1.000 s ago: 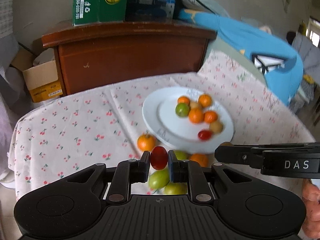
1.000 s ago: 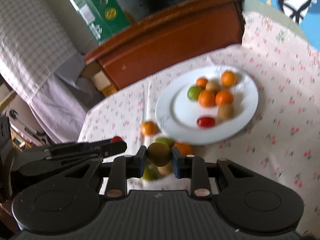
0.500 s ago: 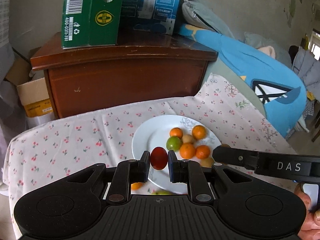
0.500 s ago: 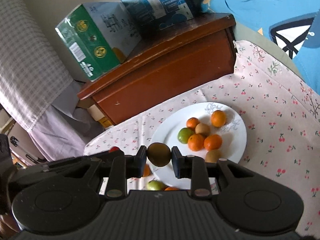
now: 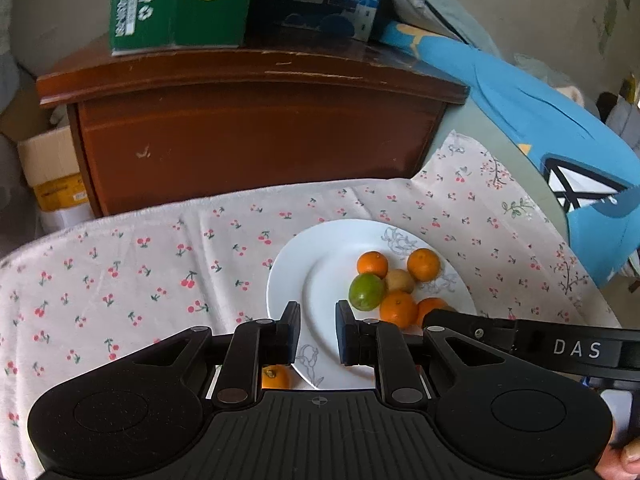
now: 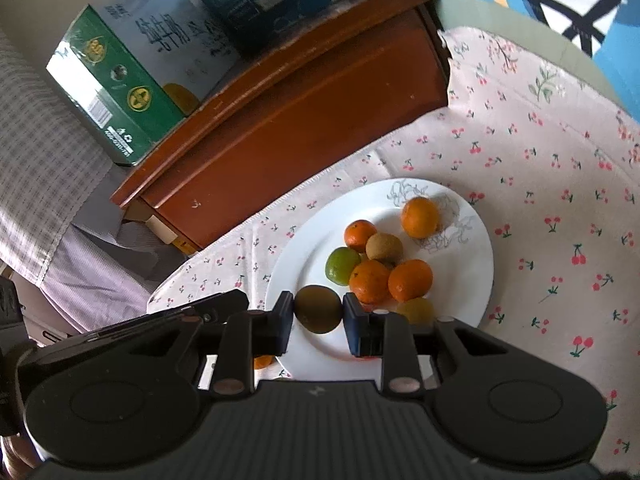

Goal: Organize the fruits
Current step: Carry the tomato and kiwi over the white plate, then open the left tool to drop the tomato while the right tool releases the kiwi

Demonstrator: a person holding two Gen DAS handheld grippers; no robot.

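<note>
Seven or so fruits already sit on the white plate (image 6: 476,280): four oranges, a green one (image 6: 342,266), a brown one and a yellowish one half hidden by the tool. The right gripper (image 6: 319,316) hangs over the plate's near side, jaws clamped on a brownish-green fruit (image 6: 318,309) that has not yet been put down. The left gripper (image 5: 318,332) is also over the plate, jaws narrow with nothing between them. One stray orange (image 5: 274,376) lies on the desk (image 5: 120,280) just off the rim, so I judge the task well along but not finished.

A second ago the left jaws pinched a red fruit. It is gone from them now, and I can't spot it in either view. Both tools have moved forward over the plate, and the loose green fruits seen then are now hidden beneath them.
</note>
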